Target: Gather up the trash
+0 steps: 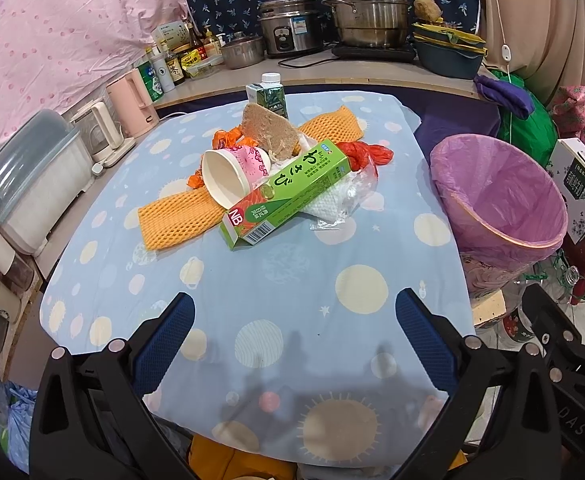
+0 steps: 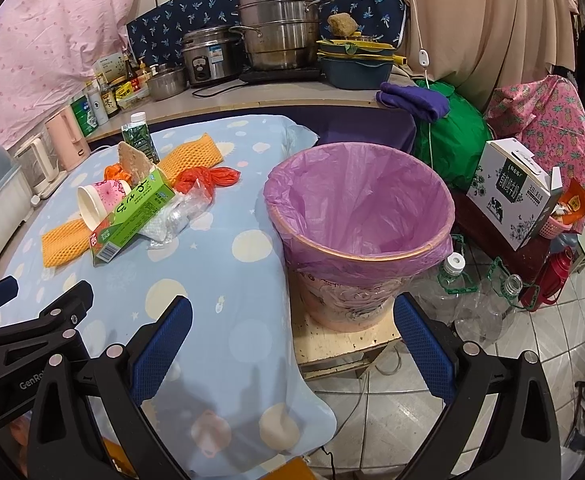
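Note:
A pile of trash lies mid-table: a green wasabi box (image 1: 288, 192) (image 2: 132, 216), a paper cup (image 1: 232, 176) on its side, two orange foam nets (image 1: 176, 216), a brown sponge-like slab (image 1: 268, 132), a red plastic bag (image 1: 368, 154), clear plastic (image 1: 340, 200) and a green carton (image 1: 270, 96). A bin with a purple liner (image 2: 360, 204) (image 1: 500, 196) stands right of the table. My left gripper (image 1: 294, 312) is open over the near cloth, short of the pile. My right gripper (image 2: 292, 316) is open in front of the bin, holding nothing.
The table wears a blue dotted cloth (image 1: 252, 280). Kettles (image 1: 132, 100) and a lidded plastic box (image 1: 32, 176) line its left side. Pots (image 1: 368, 8), bottles and basins fill the counter behind. Clear bottles (image 2: 472, 292) and a milk box (image 2: 512, 192) sit on the floor right of the bin.

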### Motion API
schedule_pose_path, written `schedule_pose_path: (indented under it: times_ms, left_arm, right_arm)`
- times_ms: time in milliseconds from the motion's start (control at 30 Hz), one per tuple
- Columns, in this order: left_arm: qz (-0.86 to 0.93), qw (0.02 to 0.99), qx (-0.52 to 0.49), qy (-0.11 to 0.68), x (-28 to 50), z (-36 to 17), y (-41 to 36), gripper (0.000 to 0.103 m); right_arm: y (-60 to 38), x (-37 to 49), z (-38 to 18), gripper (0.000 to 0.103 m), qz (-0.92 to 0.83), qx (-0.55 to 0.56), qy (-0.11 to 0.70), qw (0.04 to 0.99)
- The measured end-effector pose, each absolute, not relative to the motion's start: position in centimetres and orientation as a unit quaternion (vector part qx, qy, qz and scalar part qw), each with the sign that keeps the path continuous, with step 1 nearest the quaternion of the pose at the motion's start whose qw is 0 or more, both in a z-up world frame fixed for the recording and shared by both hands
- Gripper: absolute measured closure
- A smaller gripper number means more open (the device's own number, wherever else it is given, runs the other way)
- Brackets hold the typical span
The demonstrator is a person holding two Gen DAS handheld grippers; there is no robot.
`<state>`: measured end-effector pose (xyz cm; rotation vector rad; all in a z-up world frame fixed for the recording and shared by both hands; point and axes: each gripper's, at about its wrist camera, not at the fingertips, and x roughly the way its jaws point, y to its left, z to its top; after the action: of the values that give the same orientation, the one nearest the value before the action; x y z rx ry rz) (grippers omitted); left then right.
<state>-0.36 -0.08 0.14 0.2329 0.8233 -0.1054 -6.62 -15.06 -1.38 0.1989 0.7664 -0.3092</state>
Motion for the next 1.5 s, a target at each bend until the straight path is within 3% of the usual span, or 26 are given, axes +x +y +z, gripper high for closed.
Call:
schedule_pose_path:
  times_ms: [1500]
  left_arm:
    - [-0.052,0.908,0.112,0.4,-0.25,0.27,-0.12,0.007]
  right_arm:
    - [-15.53,-6.77,-1.52,0.006,-0.15,0.1,0.376,0.909]
